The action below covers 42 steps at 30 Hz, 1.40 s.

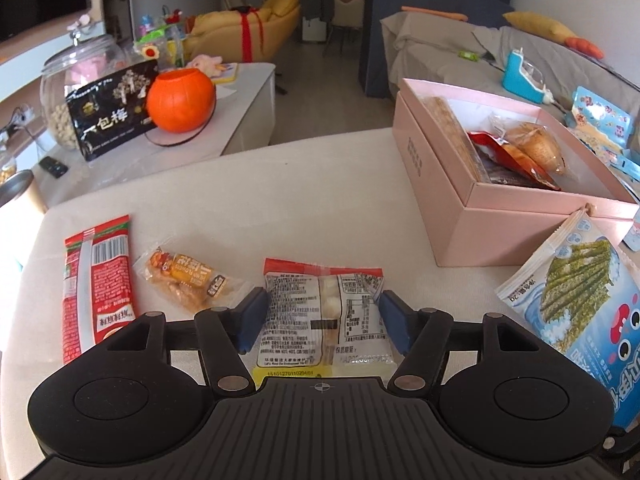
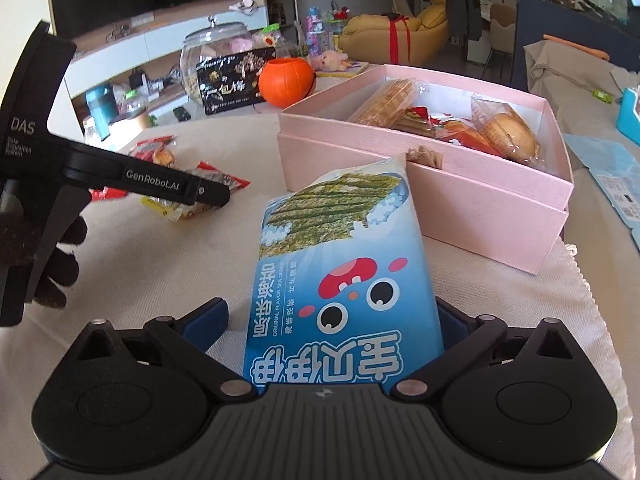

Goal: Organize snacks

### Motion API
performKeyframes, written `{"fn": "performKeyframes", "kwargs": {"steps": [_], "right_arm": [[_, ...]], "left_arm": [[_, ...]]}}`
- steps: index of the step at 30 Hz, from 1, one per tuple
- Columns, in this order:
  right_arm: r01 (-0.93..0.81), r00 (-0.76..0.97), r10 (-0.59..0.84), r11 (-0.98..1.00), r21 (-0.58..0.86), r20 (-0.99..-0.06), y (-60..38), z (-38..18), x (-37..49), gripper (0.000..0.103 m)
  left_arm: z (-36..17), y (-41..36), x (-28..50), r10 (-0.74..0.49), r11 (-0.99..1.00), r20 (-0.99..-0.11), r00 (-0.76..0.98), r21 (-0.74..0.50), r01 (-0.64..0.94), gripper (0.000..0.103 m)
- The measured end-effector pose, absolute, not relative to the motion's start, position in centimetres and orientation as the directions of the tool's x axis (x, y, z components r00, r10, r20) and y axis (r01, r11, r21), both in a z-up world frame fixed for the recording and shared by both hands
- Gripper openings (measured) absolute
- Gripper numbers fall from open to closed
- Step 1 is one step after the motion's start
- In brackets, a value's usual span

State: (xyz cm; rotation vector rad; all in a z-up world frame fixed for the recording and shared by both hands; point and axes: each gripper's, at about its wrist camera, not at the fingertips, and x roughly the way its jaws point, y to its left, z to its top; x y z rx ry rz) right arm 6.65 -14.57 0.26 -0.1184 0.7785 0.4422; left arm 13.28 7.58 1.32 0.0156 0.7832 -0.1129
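A clear snack packet with a red top edge [image 1: 324, 312] lies flat on the cream table. My left gripper [image 1: 324, 320] is open, with its blue pads [image 1: 254, 320] standing just beside the packet's two sides. A blue seaweed bag [image 2: 340, 264] leans tilted against the pink box [image 2: 400, 192], and shows again at the right edge of the left wrist view [image 1: 576, 296]. My right gripper [image 2: 328, 320] is open around the bag's lower end, its left pad [image 2: 204, 320] clear of the bag and its right pad hidden. The open pink box [image 1: 520, 220] holds several wrapped snacks.
A long red packet [image 1: 98, 280] and a small orange packet [image 1: 184, 280] lie left of the clear one. On a side table behind stand an orange pumpkin pot [image 1: 180, 100], a black bag [image 1: 112, 108] and a glass jar [image 1: 76, 80]. A gloved hand [image 2: 60, 264] holds the left gripper.
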Motion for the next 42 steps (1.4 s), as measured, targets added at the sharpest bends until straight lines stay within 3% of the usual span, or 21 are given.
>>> {"fn": "performKeyframes", "kwargs": {"steps": [6, 8, 12, 17, 18, 20, 22, 23, 25, 27, 30, 31, 33, 34, 35, 39, 42], "right_arm": [[-0.471, 0.537, 0.319, 0.881, 0.036, -0.781, -13.8, 1.1, 8.1, 0.103], [-0.472, 0.500, 0.330, 0.879, 0.067, -0.801, -14.4, 1.8, 8.7, 0.097], [-0.455, 0.520, 0.358, 0.885, 0.103, -0.775, -16.1, 3.5, 8.8, 0.097], [-0.458, 0.554, 0.311, 0.889, 0.030, -0.772, -14.9, 3.9, 9.7, 0.094], [-0.466, 0.534, 0.306, 0.884, 0.028, -0.788, -14.4, 3.6, 9.9, 0.090], [-0.475, 0.481, 0.312, 0.878, 0.055, -0.820, -14.2, 3.4, 10.2, 0.058], [-0.463, 0.450, 0.336, 0.880, 0.105, -0.828, -15.0, 4.0, 9.8, 0.048], [-0.456, 0.450, 0.345, 0.882, 0.121, -0.823, -15.6, 4.5, 9.5, 0.035], [-0.463, 0.443, 0.379, 0.873, 0.155, -0.813, -17.0, 5.7, 8.6, 0.023], [-0.470, 0.437, 0.415, 0.862, 0.191, -0.798, -18.4, 6.9, 7.8, 0.019], [-0.475, 0.434, 0.415, 0.859, 0.188, -0.800, -19.7, 7.2, 7.3, 0.019], [-0.459, 0.461, 0.370, 0.878, 0.140, -0.806, -19.8, 7.0, 7.2, 0.026], [-0.404, 0.520, 0.256, 0.914, 0.029, -0.815, -20.0, 6.3, 7.2, 0.047], [-0.384, 0.536, 0.229, 0.923, 0.006, -0.813, -20.2, 6.0, 7.3, 0.067], [-0.366, 0.546, 0.221, 0.931, 0.007, -0.808, -20.6, 5.8, 7.3, 0.073], [-0.329, 0.523, 0.244, 0.942, 0.071, -0.817, -21.0, 5.4, 7.8, 0.073], [-0.267, 0.494, 0.179, 0.962, 0.048, -0.851, -20.2, 4.3, 8.6, 0.076]], "left_arm": [[1.6, 7.7, 12.7, -0.109, 0.992, -0.707, 0.699, -0.027, 0.127, 0.066], [1.6, 7.3, 10.6, -0.127, 0.986, -0.709, 0.694, -0.015, 0.164, 0.065], [1.6, 6.4, 6.5, -0.158, 0.975, -0.709, 0.687, -0.003, 0.221, 0.066], [1.6, 5.5, 4.2, -0.171, 0.970, -0.714, 0.679, -0.003, 0.241, 0.065], [1.8, 5.3, 3.8, -0.174, 0.969, -0.715, 0.677, -0.003, 0.247, 0.064], [2.0, 5.2, 3.2, -0.188, 0.965, -0.714, 0.674, -0.007, 0.262, 0.064], [2.3, 4.8, 2.6, -0.201, 0.959, -0.711, 0.674, -0.004, 0.282, 0.064], [2.5, 4.5, 2.3, -0.210, 0.956, -0.708, 0.674, -0.004, 0.294, 0.064], [2.8, 3.9, 1.9, -0.237, 0.948, -0.702, 0.672, -0.015, 0.318, 0.064], [2.9, 3.3, 2.0, -0.267, 0.941, -0.701, 0.662, -0.040, 0.337, 0.064], [2.4, 2.5, 2.5, -0.255, 0.946, -0.704, 0.663, -0.040, 0.322, 0.064], [2.3, 2.4, 2.7, -0.245, 0.950, -0.706, 0.665, -0.038, 0.309, 0.064], [2.2, 2.3, 3.0, -0.226, 0.958, -0.704, 0.673, -0.036, 0.284, 0.064], [2.1, 2.4, 3.1, -0.212, 0.962, -0.704, 0.678, -0.030, 0.270, 0.064], [2.1, 2.4, 3.2, -0.196, 0.967, -0.704, 0.683, -0.022, 0.255, 0.064], [1.5, 2.8, 3.5, -0.176, 0.974, -0.713, 0.679, -0.026, 0.226, 0.064], [1.4, 2.7, 3.2, -0.176, 0.974, -0.708, 0.684, -0.024, 0.225, 0.064]]}}
